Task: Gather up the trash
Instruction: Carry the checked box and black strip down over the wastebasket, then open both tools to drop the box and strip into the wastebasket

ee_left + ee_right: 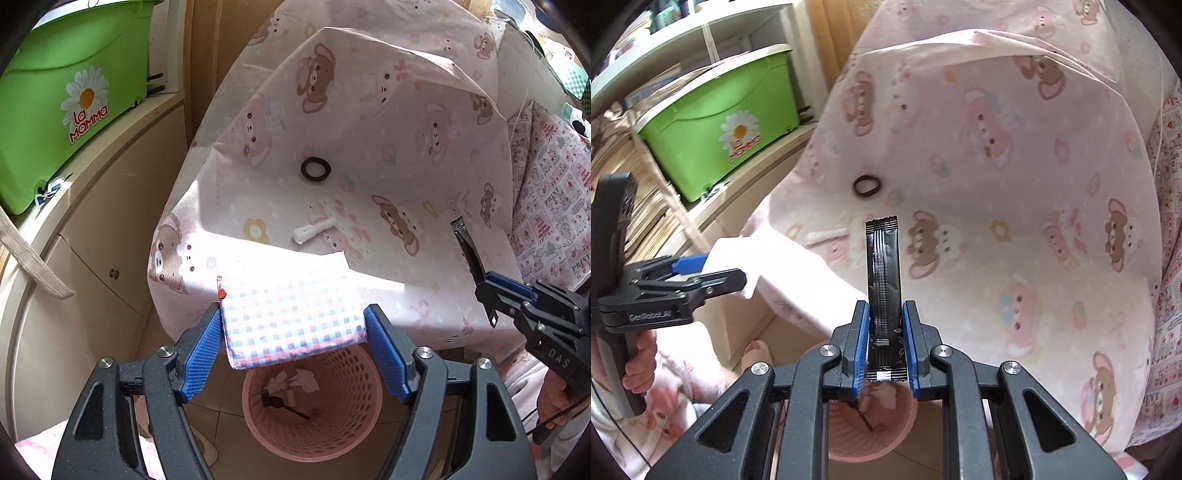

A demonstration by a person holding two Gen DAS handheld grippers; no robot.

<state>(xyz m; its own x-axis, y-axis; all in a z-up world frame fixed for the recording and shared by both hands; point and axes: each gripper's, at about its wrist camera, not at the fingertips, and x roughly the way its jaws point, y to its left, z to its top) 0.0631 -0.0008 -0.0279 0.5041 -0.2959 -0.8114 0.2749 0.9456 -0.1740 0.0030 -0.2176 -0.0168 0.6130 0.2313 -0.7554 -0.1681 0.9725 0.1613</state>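
Mid-task. My left gripper [293, 328] is clamped on a checked pack [291, 314], one pad on each side, held right over the pink bin [354, 439] on the floor at the bed's edge. My right gripper [885, 343] is clamped on a black sachet [883, 280], standing up between the pads, also above the bin [849, 448]. Neither is dropped yet, so I judge both are due for release next.

Done so far: the bin already holds white crumpled paper [295, 380] and a black stick-like piece [288, 404]; exact count unclear.

Left on the sheet [369, 129]: one dark ring [314, 168], maybe a hair tie, not sure it's trash, and one white plastic piece [314, 229].

Count: grippers 2, held items 2, loose items on bed 2, bin 1.
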